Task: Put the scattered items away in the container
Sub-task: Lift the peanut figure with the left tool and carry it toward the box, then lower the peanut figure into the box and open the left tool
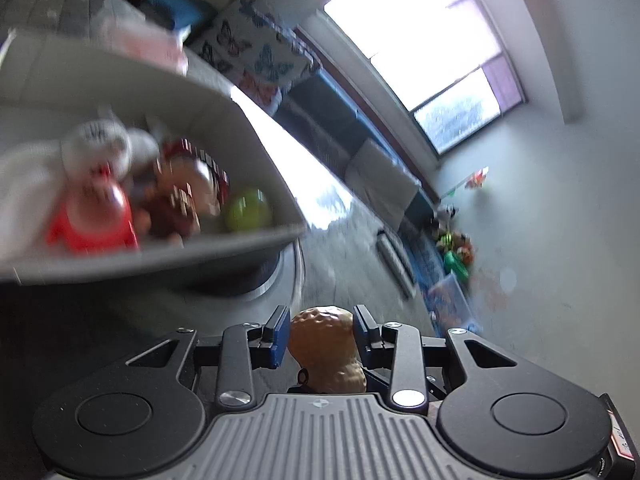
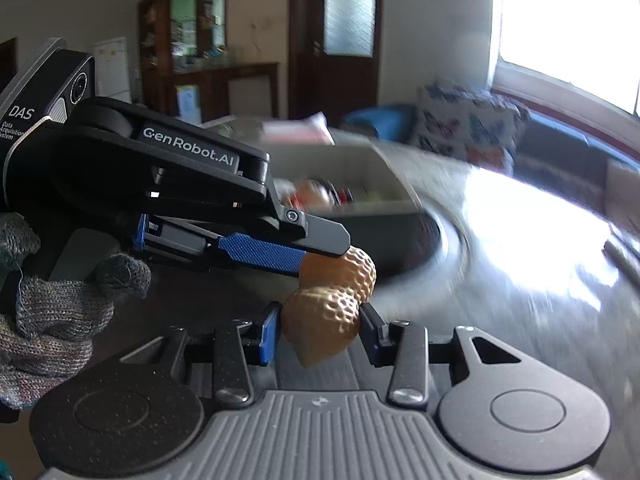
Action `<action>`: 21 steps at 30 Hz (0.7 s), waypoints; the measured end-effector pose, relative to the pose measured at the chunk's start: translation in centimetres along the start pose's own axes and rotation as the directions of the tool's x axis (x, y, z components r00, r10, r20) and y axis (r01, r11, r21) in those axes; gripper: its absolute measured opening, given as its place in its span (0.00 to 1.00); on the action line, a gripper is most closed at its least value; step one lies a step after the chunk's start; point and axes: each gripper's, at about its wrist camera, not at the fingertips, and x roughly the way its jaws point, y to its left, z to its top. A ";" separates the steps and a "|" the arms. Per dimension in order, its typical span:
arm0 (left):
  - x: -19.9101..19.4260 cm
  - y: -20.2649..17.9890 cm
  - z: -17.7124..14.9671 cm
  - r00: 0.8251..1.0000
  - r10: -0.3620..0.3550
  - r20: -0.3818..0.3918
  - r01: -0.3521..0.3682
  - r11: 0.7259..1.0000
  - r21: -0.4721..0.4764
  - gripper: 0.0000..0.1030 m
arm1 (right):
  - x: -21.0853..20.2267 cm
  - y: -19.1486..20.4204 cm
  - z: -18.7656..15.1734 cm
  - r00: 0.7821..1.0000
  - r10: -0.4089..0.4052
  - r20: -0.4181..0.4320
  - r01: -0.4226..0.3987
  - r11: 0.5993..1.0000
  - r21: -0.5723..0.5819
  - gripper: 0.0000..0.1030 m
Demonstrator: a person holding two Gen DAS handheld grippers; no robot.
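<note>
A tan, dimpled peanut-shaped toy (image 1: 320,344) (image 2: 324,320) is held off the table by both grippers. My left gripper (image 1: 320,320) is shut on one lobe, blue pads (image 1: 280,332) on either side. In the right wrist view the left gripper (image 2: 320,250) reaches in from the left onto the far lobe. My right gripper (image 2: 318,324) is shut on the near lobe. The grey container (image 1: 248,240) (image 2: 376,216) stands beyond, blurred. It holds a red-and-white figure (image 1: 92,216), a brown doll (image 1: 180,200) and a green ball (image 1: 248,210).
The container rests on a round dark table with a grey rim (image 1: 296,272). A hand in a grey knit glove (image 2: 48,308) holds the left gripper. Behind are a butterfly cushion (image 2: 468,120) on a blue sofa, a bright window, and toys on the floor (image 1: 456,252).
</note>
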 end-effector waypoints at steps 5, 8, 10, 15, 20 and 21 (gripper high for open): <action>-1.6 1.2 4.3 0.995 0.028 0.098 -0.026 0.999 -0.022 0.36 | 2.8 1.0 4.4 0.997 0.057 0.044 -0.054 0.997 -0.056 0.40; -1.8 2.6 6.4 0.988 0.069 0.136 -0.064 0.997 -0.041 0.35 | 5.2 1.4 6.5 0.994 0.101 0.044 -0.099 0.994 -0.048 0.40; -1.6 3.7 7.5 0.985 0.097 0.145 -0.090 0.994 -0.058 0.35 | 7.1 1.8 7.3 0.992 0.122 0.038 -0.120 0.991 -0.055 0.40; -0.9 6.5 9.2 0.978 0.163 0.133 -0.153 0.985 -0.082 0.35 | 10.6 2.5 7.9 0.987 0.162 0.002 -0.162 0.986 -0.050 0.40; -0.2 7.9 9.3 0.976 0.187 0.115 -0.175 0.979 -0.105 0.35 | 12.5 2.9 7.4 0.986 0.165 -0.029 -0.167 0.985 -0.054 0.40; -0.2 7.9 9.1 0.975 0.190 0.114 -0.179 0.978 -0.103 0.35 | 12.7 3.0 7.3 0.986 0.162 -0.034 -0.164 0.985 -0.056 0.40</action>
